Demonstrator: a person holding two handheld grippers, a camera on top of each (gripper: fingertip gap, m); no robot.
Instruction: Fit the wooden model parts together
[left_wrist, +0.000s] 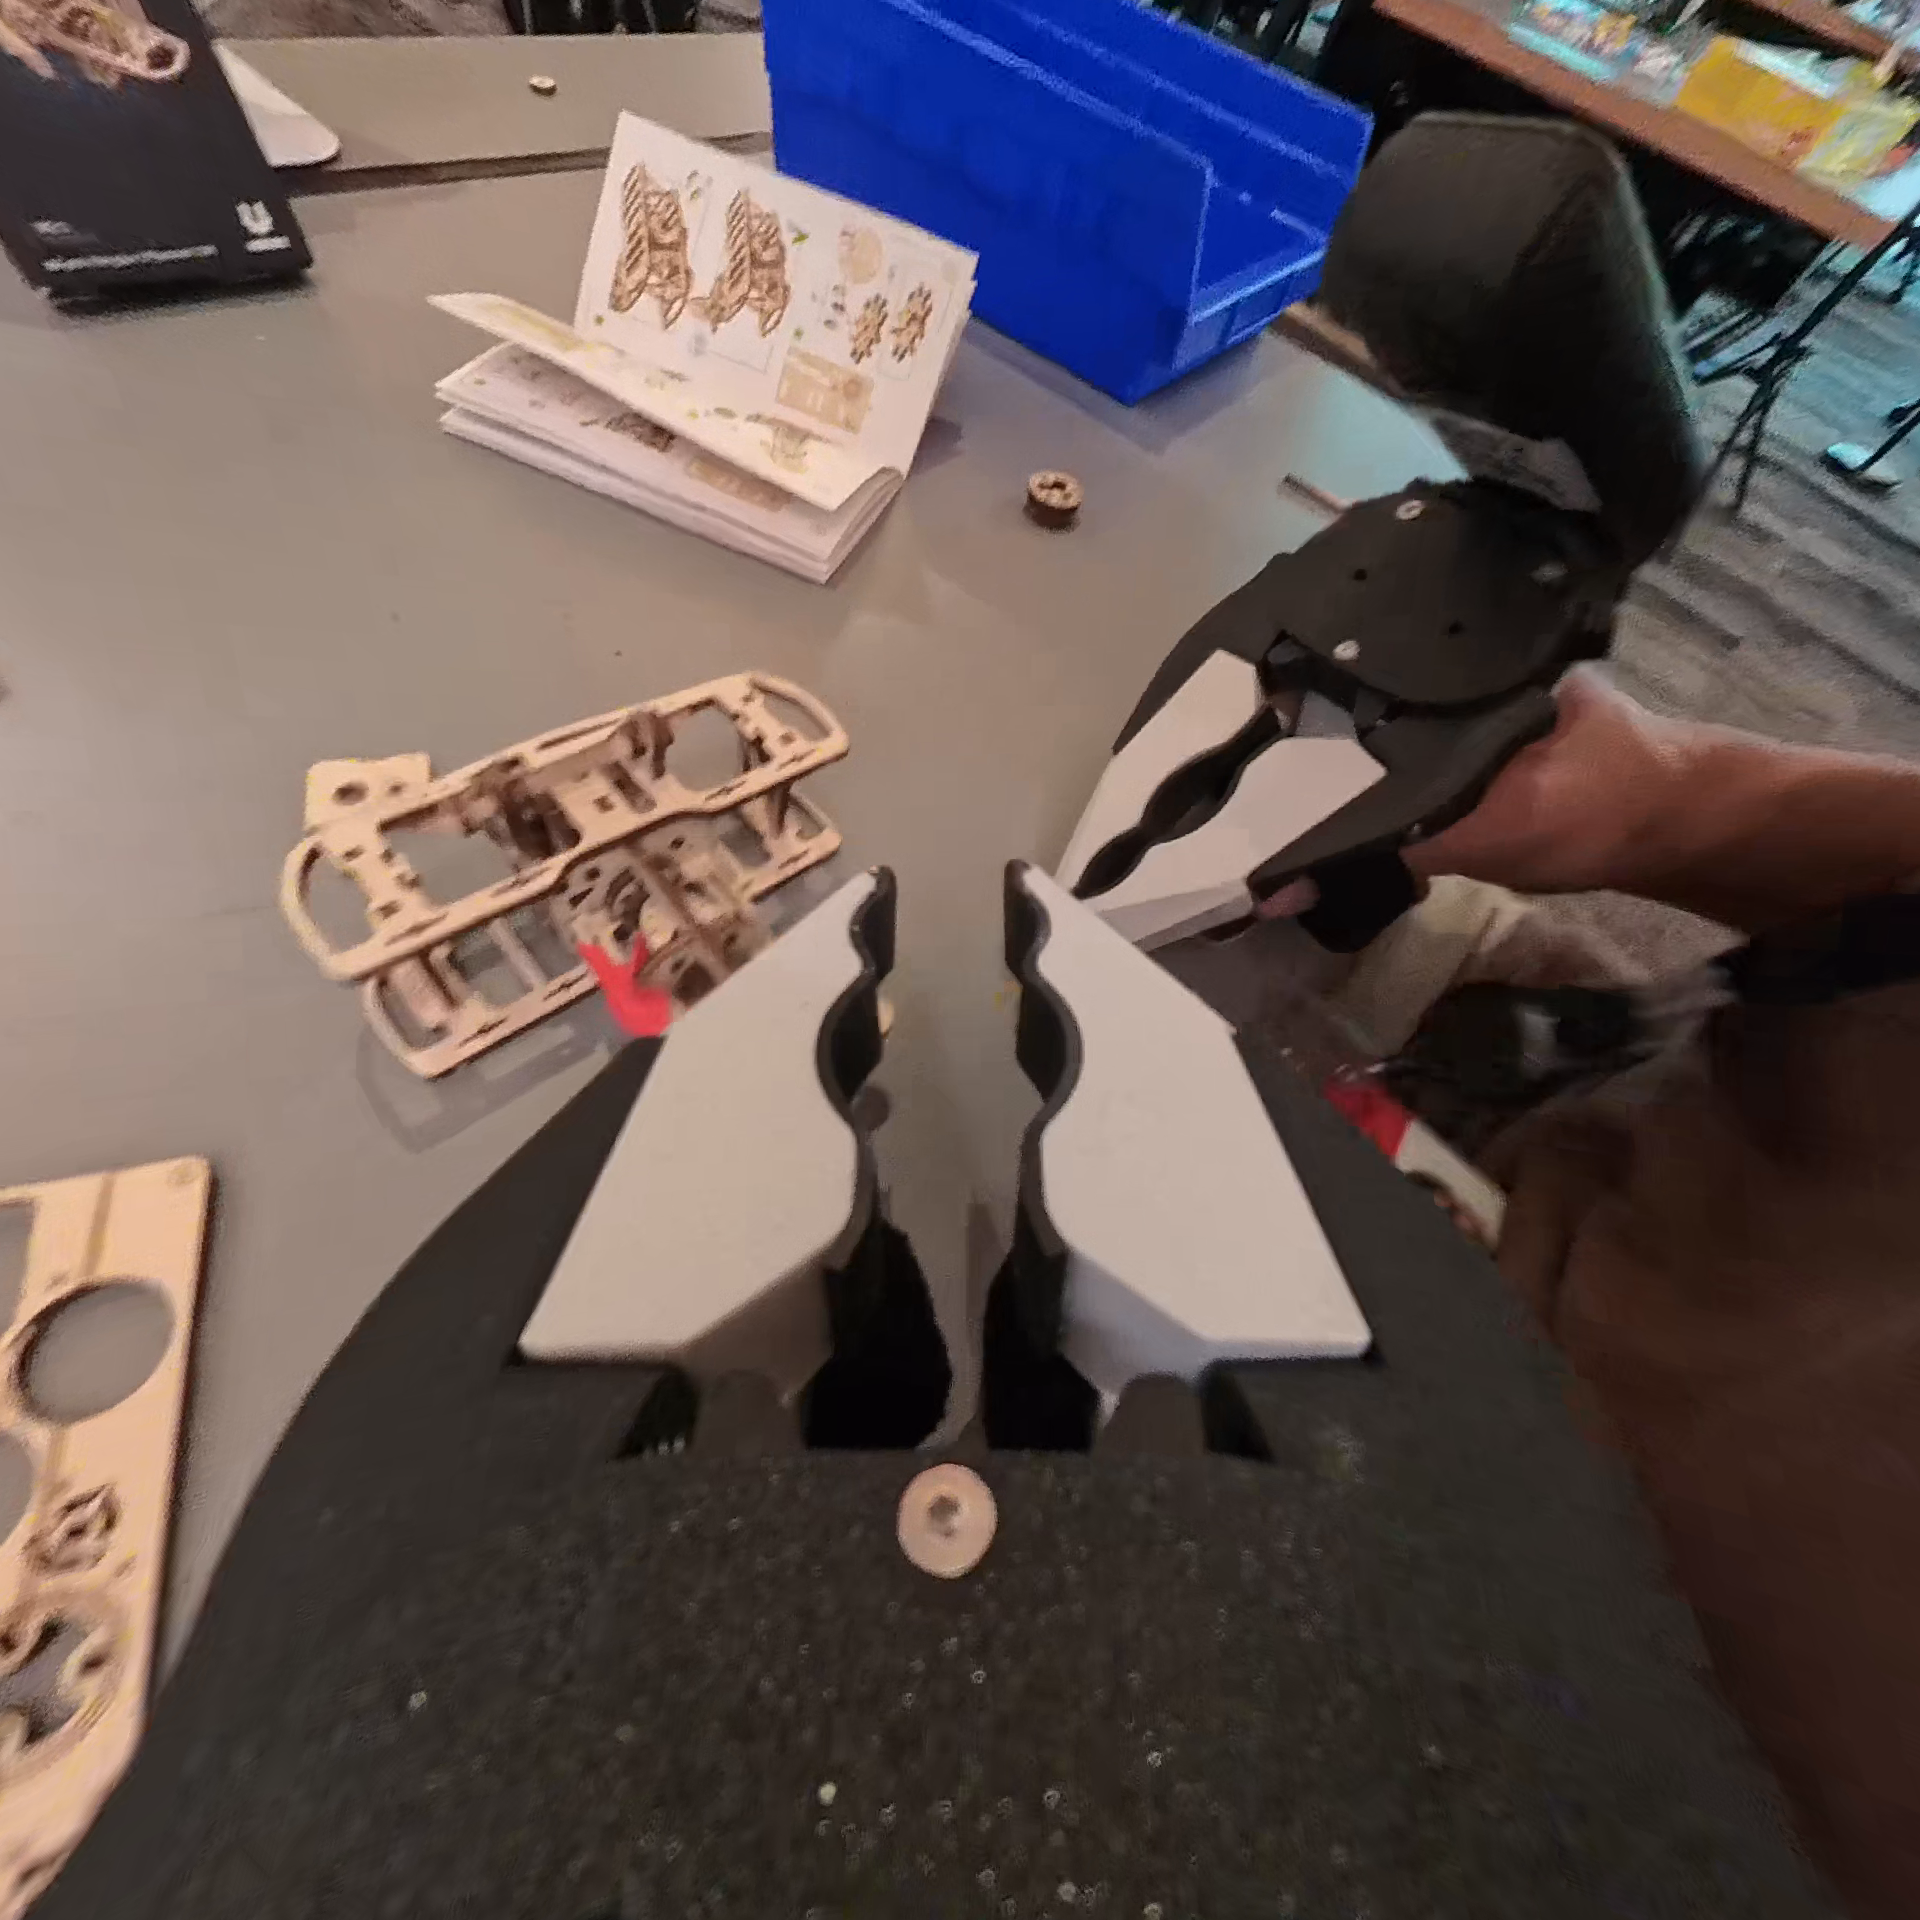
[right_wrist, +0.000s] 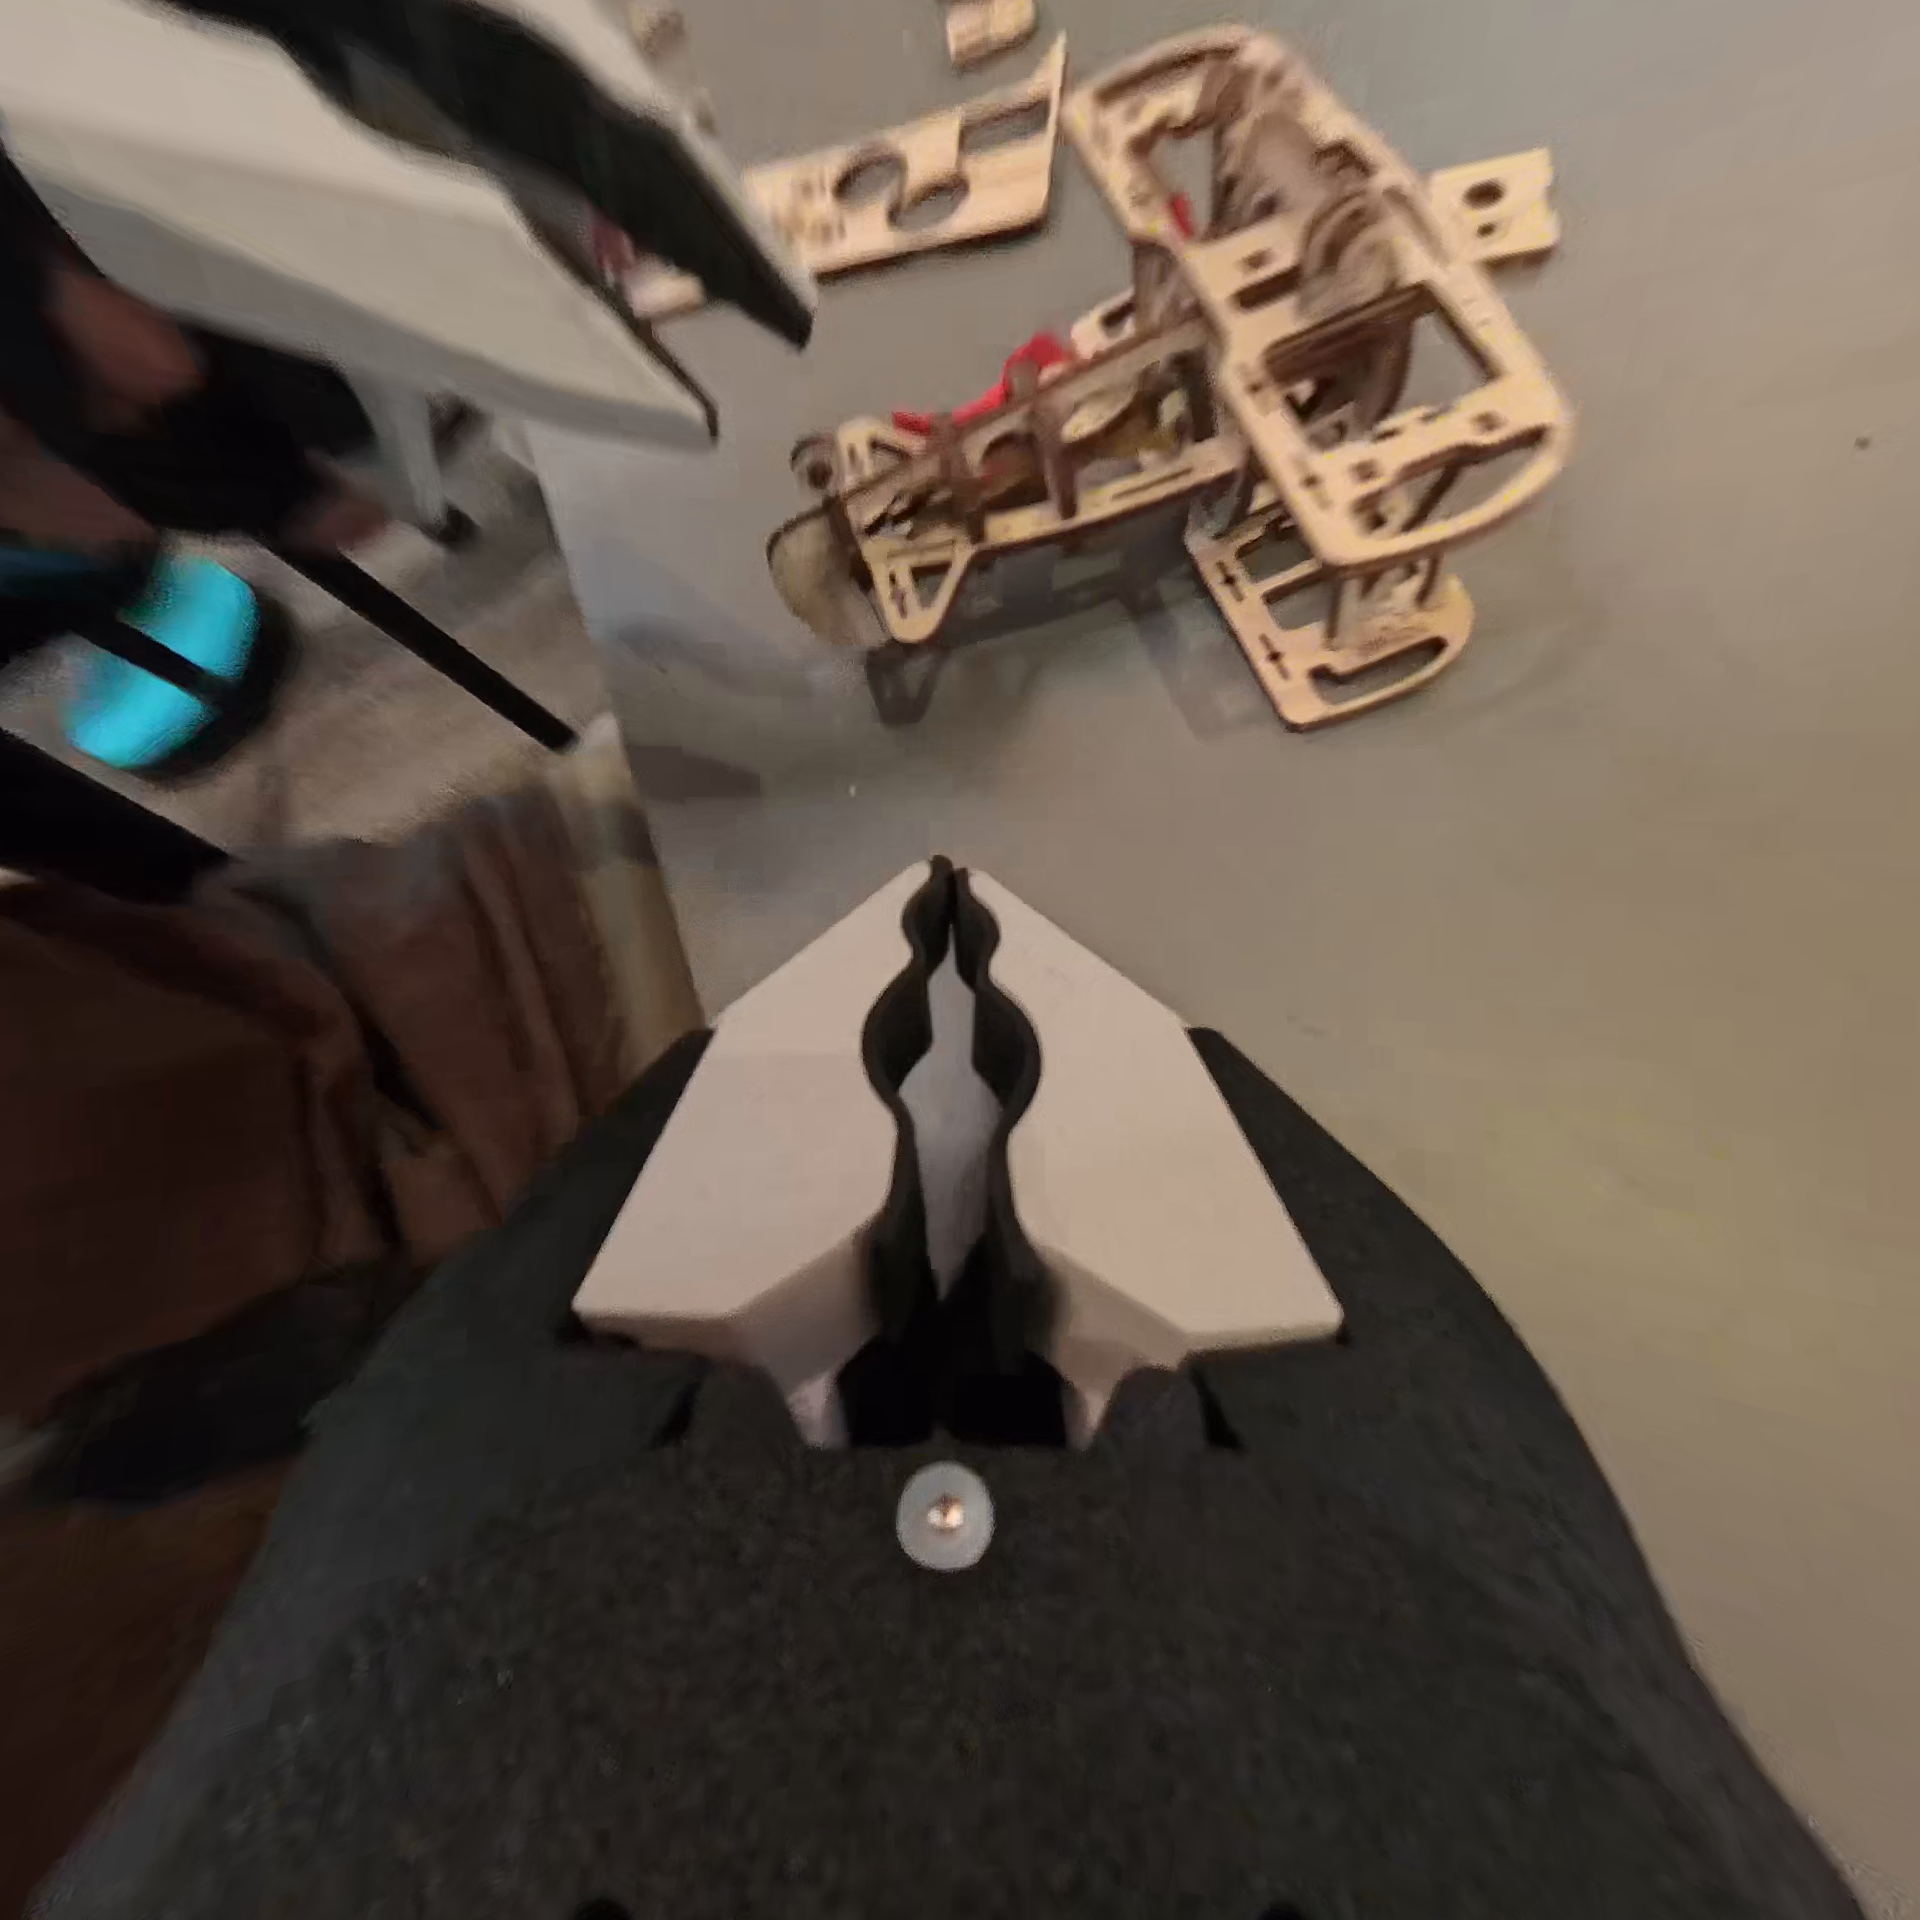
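Left gripper (left_wrist: 951, 904) nearest in left wrist view, fingers spread, nothing between them, hovering over grey bench (left_wrist: 208, 644). Right gripper (right_wrist: 948, 878) low over bare bench, fingers pressed together at the tips, empty; same tool seen farther off in left view, right of the left fingertips, held by a hand (left_wrist: 1621, 800).

Half-built wooden model (left_wrist: 566, 852) lies just ahead and left of the left fingers, flat on bench, long axis running from near-left to far-right across that view. Red piece (left_wrist: 623, 987) at its near end, closest to the left fingertips. From the right gripper, model (right_wrist: 1195, 416) sits ahead and to the right, apart by a stretch of open bench. Judged: left gripper nearer, likely the one to steady or grip the frame; right would need opening first.

Cut-out wooden sheet (left_wrist: 83, 1455) at near left edge of left view; another flat sheet (right_wrist: 914, 197) beyond model in right view. Bench edge close on the right side of left view, on the left in right view, so little room that way.

Farther: small wooden gear (left_wrist: 1055, 497) loose on bench, open instruction booklet (left_wrist: 717, 343), blue bin (left_wrist: 1060, 177), dark box (left_wrist: 135, 145) at far left. Open bench between model and booklet.
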